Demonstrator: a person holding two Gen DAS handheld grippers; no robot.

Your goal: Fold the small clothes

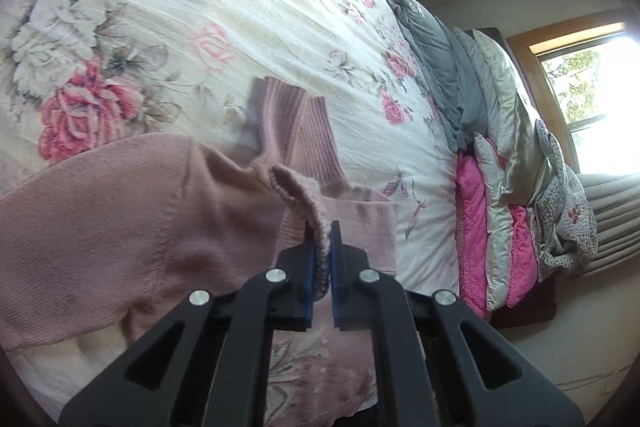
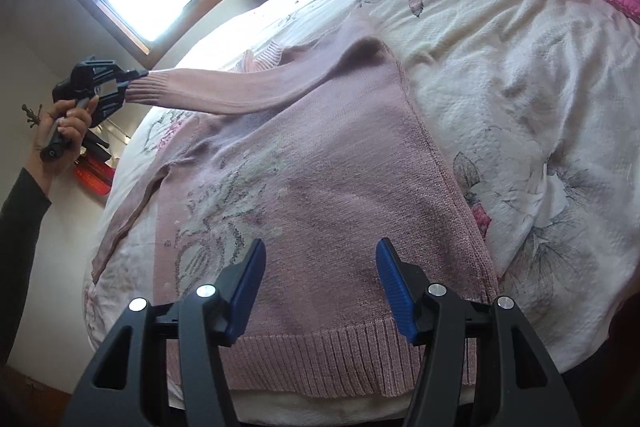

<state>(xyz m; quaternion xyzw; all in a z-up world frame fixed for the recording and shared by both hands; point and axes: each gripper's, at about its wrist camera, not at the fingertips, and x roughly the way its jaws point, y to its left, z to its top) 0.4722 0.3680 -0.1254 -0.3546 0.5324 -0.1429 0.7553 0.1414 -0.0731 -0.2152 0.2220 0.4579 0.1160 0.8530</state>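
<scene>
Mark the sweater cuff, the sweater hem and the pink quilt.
sweater cuff (image 2: pixel 146 89), right wrist view, ribbed sleeve end at the left gripper (image 2: pixel 127 87).
sweater hem (image 2: pixel 320 359), right wrist view, ribbed bottom band.
pink quilt (image 1: pixel 472 227), left wrist view, quilted face at the bed edge.

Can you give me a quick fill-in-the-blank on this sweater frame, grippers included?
1. The left gripper is shut on the sweater's ____.
2. The right gripper hovers with its jaws ____ above the ribbed hem.
3. The pink sweater lies on a bedspread printed with ____.
4. Across the sweater's front, the raised sleeve is pulled towards the person's ____ side.

Missing words: cuff; open; flowers; left
</scene>
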